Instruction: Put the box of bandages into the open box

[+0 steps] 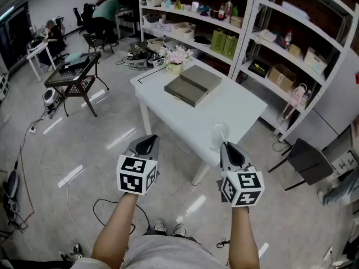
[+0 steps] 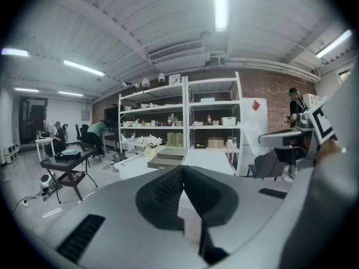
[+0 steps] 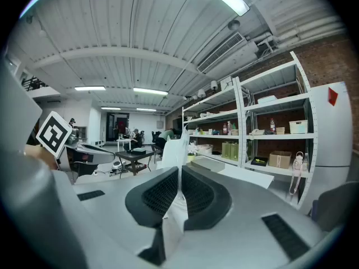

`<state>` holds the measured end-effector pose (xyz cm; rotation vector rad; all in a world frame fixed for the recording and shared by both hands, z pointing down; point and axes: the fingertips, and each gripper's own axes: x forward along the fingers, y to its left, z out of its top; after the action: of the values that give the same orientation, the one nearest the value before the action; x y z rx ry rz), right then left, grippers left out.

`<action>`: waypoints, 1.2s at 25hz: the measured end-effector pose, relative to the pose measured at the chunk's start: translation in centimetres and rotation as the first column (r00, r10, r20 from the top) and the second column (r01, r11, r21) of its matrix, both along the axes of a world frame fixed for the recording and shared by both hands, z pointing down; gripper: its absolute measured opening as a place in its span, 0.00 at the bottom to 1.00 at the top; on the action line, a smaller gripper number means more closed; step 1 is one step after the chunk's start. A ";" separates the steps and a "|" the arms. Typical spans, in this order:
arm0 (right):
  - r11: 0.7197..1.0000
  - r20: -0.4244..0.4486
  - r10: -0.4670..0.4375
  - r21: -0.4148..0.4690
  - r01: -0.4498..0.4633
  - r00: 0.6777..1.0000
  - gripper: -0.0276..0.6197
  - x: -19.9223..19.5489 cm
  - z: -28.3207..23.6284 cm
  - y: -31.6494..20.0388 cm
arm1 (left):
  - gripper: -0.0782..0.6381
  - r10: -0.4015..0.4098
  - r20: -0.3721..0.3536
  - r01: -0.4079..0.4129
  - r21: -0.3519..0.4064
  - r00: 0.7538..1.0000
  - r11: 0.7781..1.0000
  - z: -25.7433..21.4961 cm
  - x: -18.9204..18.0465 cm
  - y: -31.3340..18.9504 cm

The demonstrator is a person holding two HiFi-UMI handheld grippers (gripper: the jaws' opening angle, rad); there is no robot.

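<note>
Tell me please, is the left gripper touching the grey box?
Apart: the head view shows the left gripper over the floor, the grey box far off on the table.

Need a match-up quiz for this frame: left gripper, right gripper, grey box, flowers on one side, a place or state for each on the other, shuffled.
Things:
1. left gripper
2. right gripper
3. grey box
4. flowers

Places or states:
A. at the far corner of the white table
B. jaws shut on a thin clear item
C. flat on the tabletop, nearer than the flowers
D. jaws together, nothing between them

Pairs: 1-D, 2-B, 3-C, 4-A
</note>
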<state>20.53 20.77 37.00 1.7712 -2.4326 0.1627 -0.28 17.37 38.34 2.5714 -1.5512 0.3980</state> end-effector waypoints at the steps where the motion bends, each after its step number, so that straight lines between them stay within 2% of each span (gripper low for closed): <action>1: 1.000 0.006 -0.001 0.000 0.001 1.000 0.08 0.2 0.0 -0.1 | 0.11 0.000 0.011 0.000 0.002 1.000 1.000 0.0 0.3 -0.1; 10: 0.999 -0.012 -0.036 -0.011 0.036 0.999 0.08 0.9 0.7 -1.6 | 0.11 -0.011 0.021 0.011 -0.013 1.000 1.000 1.1 2.1 -1.0; 18: 0.999 -0.007 -0.043 -0.027 0.042 0.999 0.08 2.0 1.8 -5.1 | 0.11 -0.023 0.025 0.024 -0.022 0.999 0.999 1.6 2.6 -4.2; 23: 0.998 -0.001 -0.048 -0.034 0.048 0.999 0.08 1.4 2.5 -8.5 | 0.11 -0.037 0.025 0.038 -0.023 0.999 0.999 2.0 1.5 -7.1; 30: 0.998 -0.017 -0.054 -0.046 0.053 0.998 0.08 -1.5 3.1 -14.1 | 0.11 -0.037 0.012 0.037 -0.032 0.999 0.999 2.6 -1.0 -12.6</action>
<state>19.00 6.71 40.13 1.6793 -2.4403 0.1938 -1.25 4.76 40.96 2.5170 -1.5807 0.4312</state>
